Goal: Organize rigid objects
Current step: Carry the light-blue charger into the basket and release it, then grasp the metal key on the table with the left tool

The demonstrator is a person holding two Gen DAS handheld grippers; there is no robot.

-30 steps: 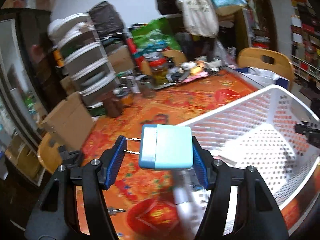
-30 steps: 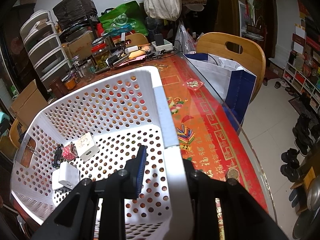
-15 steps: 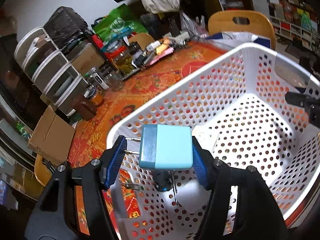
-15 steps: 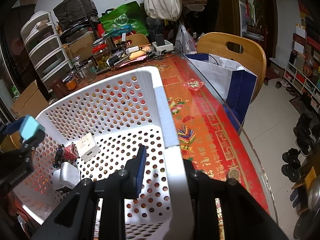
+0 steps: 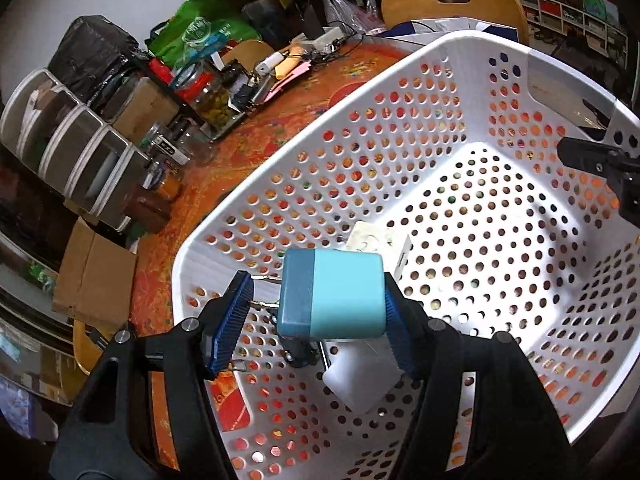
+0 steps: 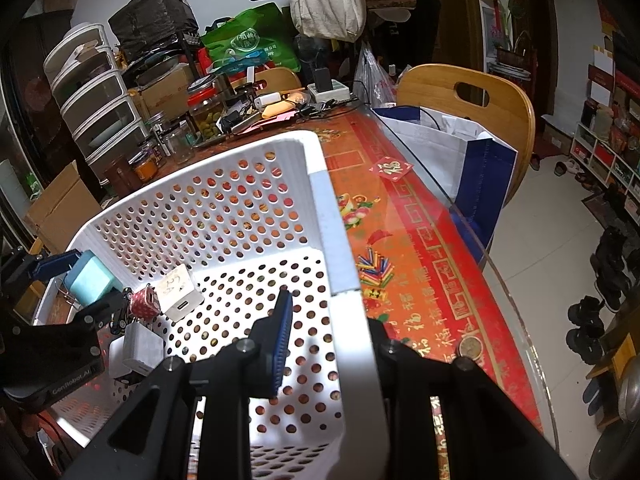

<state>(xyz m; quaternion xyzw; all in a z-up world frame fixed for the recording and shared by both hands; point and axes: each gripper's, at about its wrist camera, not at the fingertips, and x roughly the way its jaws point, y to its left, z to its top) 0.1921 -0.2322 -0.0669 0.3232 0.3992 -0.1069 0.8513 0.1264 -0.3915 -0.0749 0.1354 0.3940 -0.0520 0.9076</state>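
Red and orange patterned cloth under a glass sheet covers the table [image 6: 424, 264], crowded at its far edge with glass jars [image 6: 206, 114], stacked translucent drawers [image 6: 96, 96] and a green plastic bag [image 6: 250, 42]; a curved wooden chair [image 6: 468, 92] stands at two o'clock in the right wrist view. On the cloth sits a white basket [image 5: 460, 184] of smooth rigid plastic, its walls and floor pierced all over with round holes. The left gripper [image 5: 316, 312] holds a blue charger [image 5: 332, 294] above the basket's near corner: a rounded matte block, darker teal at the plug end and pale turquoise elsewhere, two metal prongs pointing toward nine o'clock. One ribbed blue pad presses its flat end and the other meets the prong tips. Below it on the basket floor lie a white charger [image 6: 178, 294] with handwriting on its top, a second white charger [image 6: 136, 350] and a small red patterned one [image 6: 144, 302], close together. The right gripper [image 6: 328, 344] straddles the basket's rim, one finger inside the wall and one outside, closed on it.
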